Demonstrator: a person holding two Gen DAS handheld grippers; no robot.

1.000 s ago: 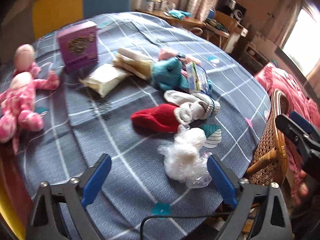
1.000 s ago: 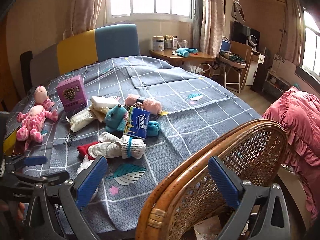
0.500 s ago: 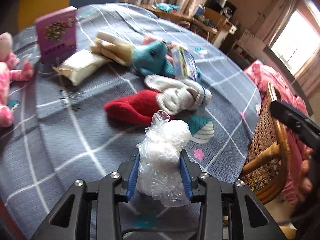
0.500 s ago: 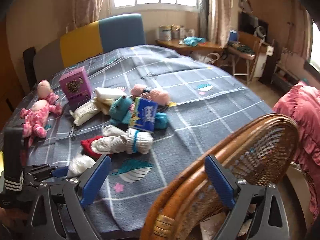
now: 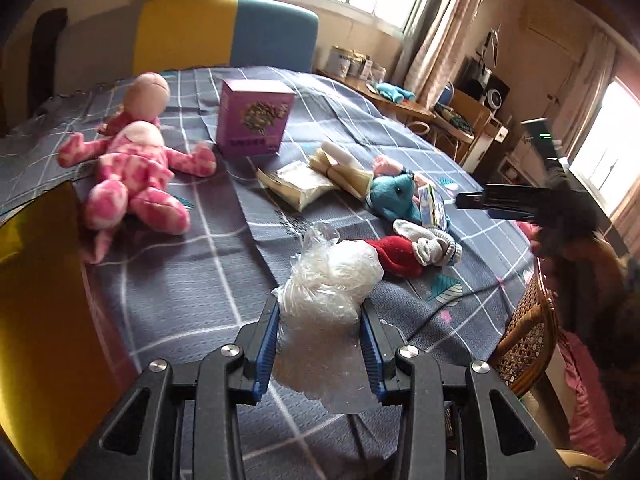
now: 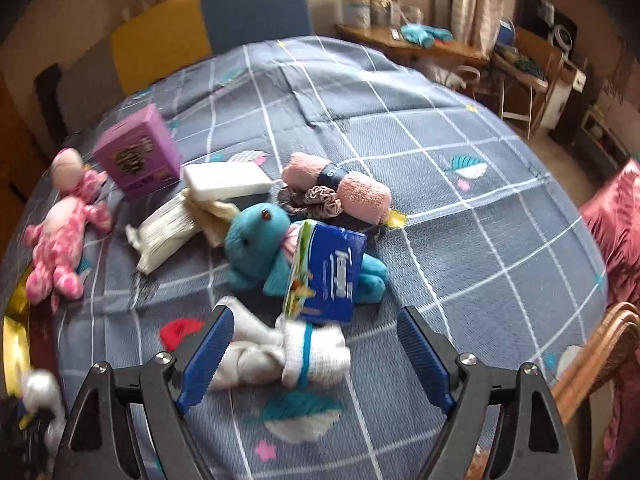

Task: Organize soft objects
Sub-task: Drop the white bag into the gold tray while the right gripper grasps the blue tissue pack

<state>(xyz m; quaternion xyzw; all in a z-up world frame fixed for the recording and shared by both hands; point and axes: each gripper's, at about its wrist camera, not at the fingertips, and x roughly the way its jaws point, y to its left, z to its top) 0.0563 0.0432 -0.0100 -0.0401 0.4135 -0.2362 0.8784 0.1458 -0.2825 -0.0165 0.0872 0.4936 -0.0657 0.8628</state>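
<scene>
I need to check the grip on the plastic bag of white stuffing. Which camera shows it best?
The left wrist view: the plastic bag of white stuffing sits large and sharp between the left hand-held gripper pads, which press on it. The right wrist view shows only a blurred white scrap at its lower left edge.

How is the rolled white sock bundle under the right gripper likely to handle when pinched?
The white sock bundle looks soft and knotted, so it should squash between the right gripper pads rather than slip. Its loose toe end will probably dangle. It leans on the red sock, which may drag along.
</scene>
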